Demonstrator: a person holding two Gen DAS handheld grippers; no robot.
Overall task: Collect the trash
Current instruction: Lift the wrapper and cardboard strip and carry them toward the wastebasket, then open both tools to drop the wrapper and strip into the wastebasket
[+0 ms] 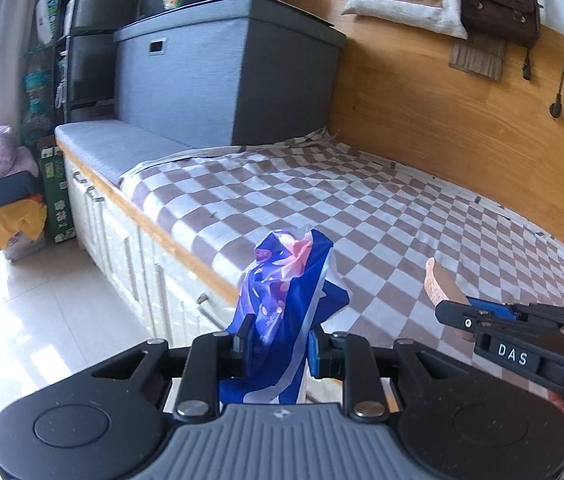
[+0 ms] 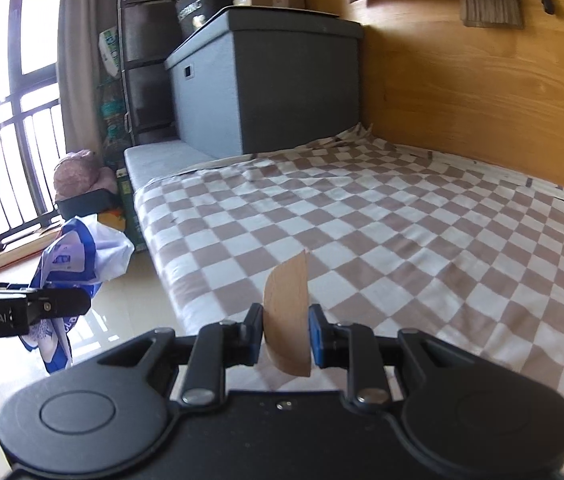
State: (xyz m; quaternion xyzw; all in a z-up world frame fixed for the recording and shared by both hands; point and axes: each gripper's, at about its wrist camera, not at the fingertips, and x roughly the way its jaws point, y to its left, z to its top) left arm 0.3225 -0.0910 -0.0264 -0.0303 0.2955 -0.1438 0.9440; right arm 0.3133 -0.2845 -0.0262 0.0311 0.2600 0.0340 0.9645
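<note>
Left wrist view puts your right gripper (image 1: 451,312), clamping the curved tan cardboard scrap (image 1: 441,282), at lower right of the crumpled blue-and-white floral plastic bag (image 1: 282,292) pinched in your left gripper (image 1: 278,346).

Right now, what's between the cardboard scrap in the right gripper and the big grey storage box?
Only bare checkered blanket lies between the cardboard scrap and the grey storage box; the right wrist view shows it.

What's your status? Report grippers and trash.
Left gripper shut on blue plastic bag. Right gripper shut on brown paper scrap, above checkered bed cover. Nothing between them.
</note>
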